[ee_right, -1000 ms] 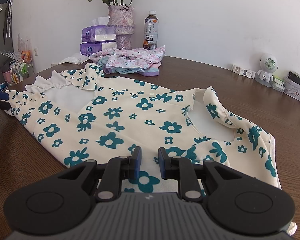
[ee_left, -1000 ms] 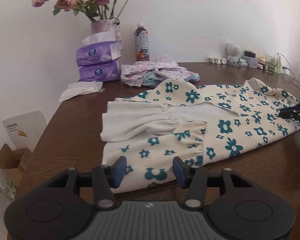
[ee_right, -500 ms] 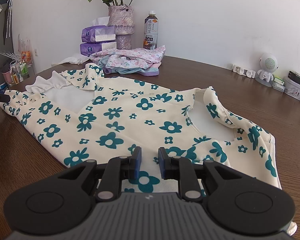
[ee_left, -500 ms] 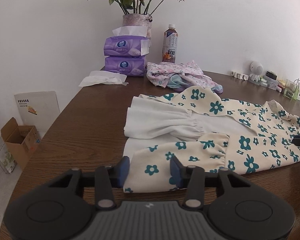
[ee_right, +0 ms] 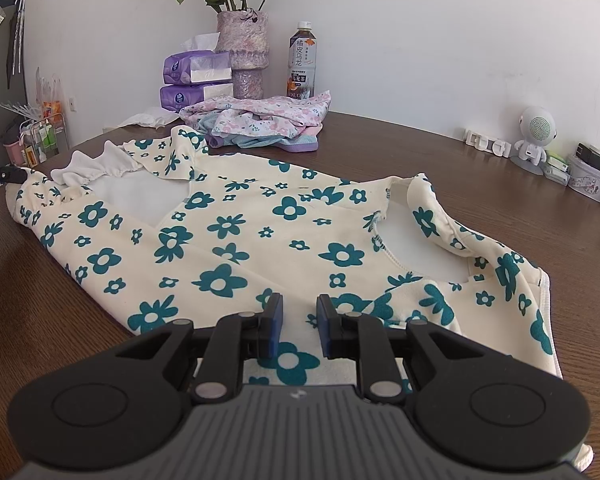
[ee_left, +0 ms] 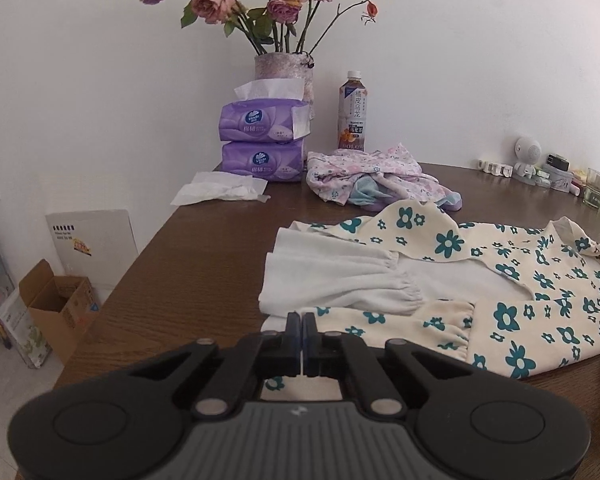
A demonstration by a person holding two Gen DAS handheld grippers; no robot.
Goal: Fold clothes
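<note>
Left wrist view: the left hand-held gripper [ee_left: 302, 330] is fully closed, its pads pinching the near cuff edge of the flower-print garment [ee_left: 512, 280], which lies spread on the brown tabletop [ee_left: 196, 264].

Right wrist view: the right hand-held gripper [ee_right: 299, 324] stands slightly parted over the garment's hem, the cloth passing between its fingers [ee_right: 274, 320]; whether they grip it cannot be told.

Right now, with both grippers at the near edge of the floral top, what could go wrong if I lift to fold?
1. The left gripper looks shut on only a thin bit of the floral top; it may slip.
2. The right gripper jaws show a gap, so that side could stay behind.
</note>
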